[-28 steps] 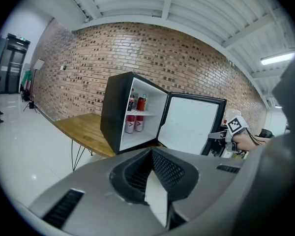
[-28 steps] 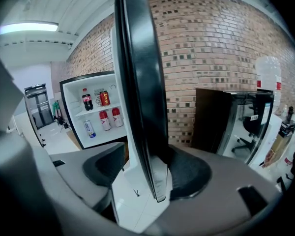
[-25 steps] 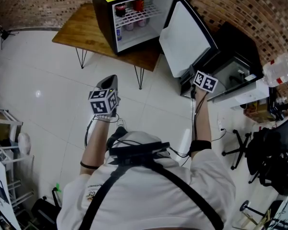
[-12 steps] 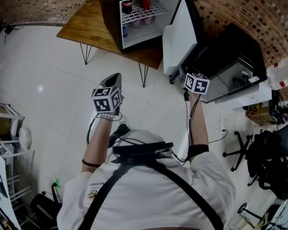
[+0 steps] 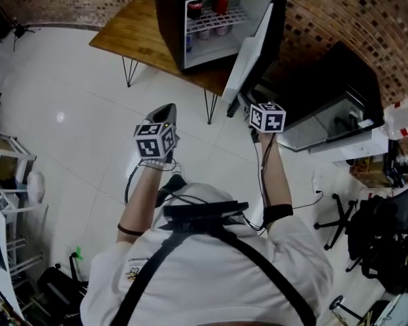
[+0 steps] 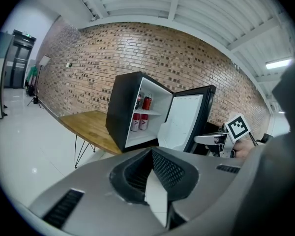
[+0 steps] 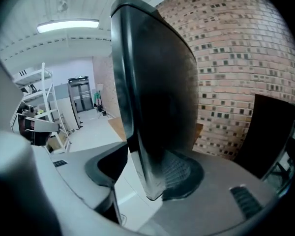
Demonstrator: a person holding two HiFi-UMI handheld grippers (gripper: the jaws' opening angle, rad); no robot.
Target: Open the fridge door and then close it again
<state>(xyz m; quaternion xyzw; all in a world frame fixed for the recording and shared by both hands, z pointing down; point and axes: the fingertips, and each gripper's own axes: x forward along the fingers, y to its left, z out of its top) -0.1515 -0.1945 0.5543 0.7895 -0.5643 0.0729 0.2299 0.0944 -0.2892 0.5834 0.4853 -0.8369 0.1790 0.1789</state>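
Observation:
A black mini fridge [image 5: 168,5] stands on a wooden table [image 5: 132,36], with red cans [image 5: 205,7] on its shelf. Its door [image 5: 250,49] is about half open. My right gripper [image 5: 238,105] is at the door's free edge. In the right gripper view the dark door edge [image 7: 152,92] stands between the jaws of that gripper [image 7: 137,178], lying against the right pad, with a gap to the left one. Those jaws have just been opening. My left gripper [image 5: 164,111] hangs shut and empty over the floor, well short of the table. The left gripper view shows the fridge [image 6: 124,109] and door [image 6: 184,122].
A black cabinet [image 5: 330,80] with a grey unit stands right of the fridge against the brick wall. White shelving [image 5: 7,175] is at the left. An office chair [image 5: 381,229] and clutter stand at the right. A white tiled floor [image 5: 61,94] lies in front of the table.
The fridge door has swung from wide open to about half open. My right gripper moved left with its edge. The left gripper stayed in place.

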